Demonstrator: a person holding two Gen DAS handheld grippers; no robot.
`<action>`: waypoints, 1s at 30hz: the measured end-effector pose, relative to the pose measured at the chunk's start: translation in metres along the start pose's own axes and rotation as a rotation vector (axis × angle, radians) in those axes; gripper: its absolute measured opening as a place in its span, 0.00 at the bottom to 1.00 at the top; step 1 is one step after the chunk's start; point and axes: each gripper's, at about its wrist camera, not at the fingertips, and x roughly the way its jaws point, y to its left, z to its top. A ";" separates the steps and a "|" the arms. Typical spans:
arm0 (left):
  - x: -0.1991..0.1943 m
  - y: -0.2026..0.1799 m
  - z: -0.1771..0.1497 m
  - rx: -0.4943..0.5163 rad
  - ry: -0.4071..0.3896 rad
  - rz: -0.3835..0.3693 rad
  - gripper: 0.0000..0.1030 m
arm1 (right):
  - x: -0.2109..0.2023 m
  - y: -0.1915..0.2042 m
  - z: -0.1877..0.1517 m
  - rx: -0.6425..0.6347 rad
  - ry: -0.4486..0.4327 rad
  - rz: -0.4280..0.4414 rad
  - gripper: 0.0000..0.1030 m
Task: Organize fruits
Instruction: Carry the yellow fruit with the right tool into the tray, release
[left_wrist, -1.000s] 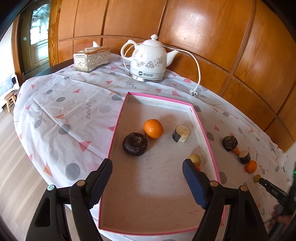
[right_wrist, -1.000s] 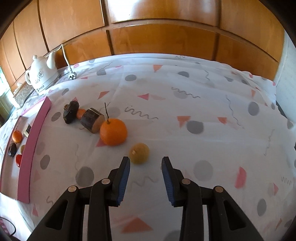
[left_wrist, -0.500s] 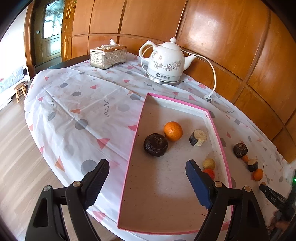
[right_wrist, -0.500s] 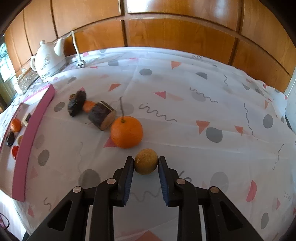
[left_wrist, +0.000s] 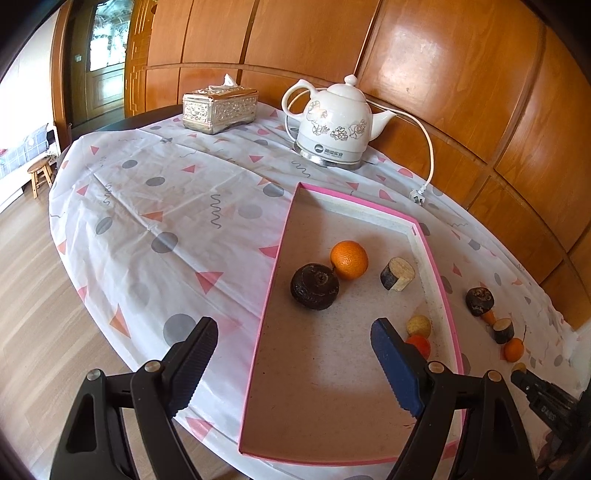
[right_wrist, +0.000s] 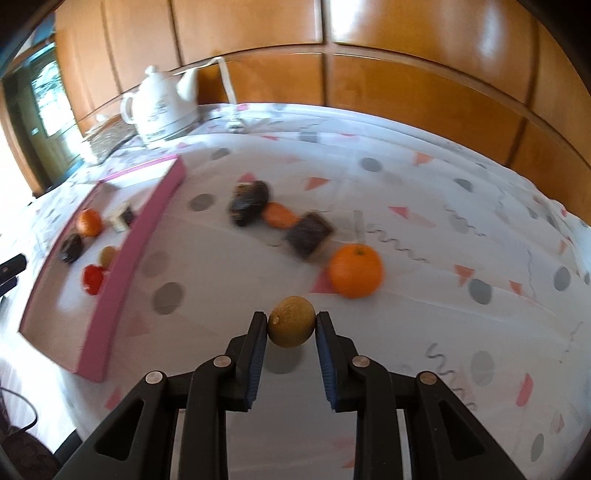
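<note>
Five fruits (left_wrist: 349, 259) are counted in one pink tray (left_wrist: 271, 280). Five more (right_wrist: 355, 270) are counted outside it. One kettle (left_wrist: 334, 123) and one tissue box (left_wrist: 219, 107) are seen.

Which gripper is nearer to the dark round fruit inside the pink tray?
Left. The left gripper hangs open just in front of the dark round fruit; the right gripper, holding a small yellowish fruit, is outside the pink tray.

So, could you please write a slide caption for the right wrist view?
Right claw shut on a small yellow-brown fruit, with the pink tray to its left.
</note>
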 end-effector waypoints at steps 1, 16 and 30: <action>0.000 0.000 0.000 -0.002 0.000 0.000 0.84 | -0.001 0.006 0.001 -0.012 0.002 0.027 0.26; 0.000 0.016 0.003 -0.051 -0.010 0.023 0.85 | 0.003 0.130 0.026 -0.215 0.034 0.378 0.26; 0.002 0.025 0.002 -0.074 -0.005 0.030 0.85 | 0.016 0.178 0.035 -0.241 0.046 0.396 0.30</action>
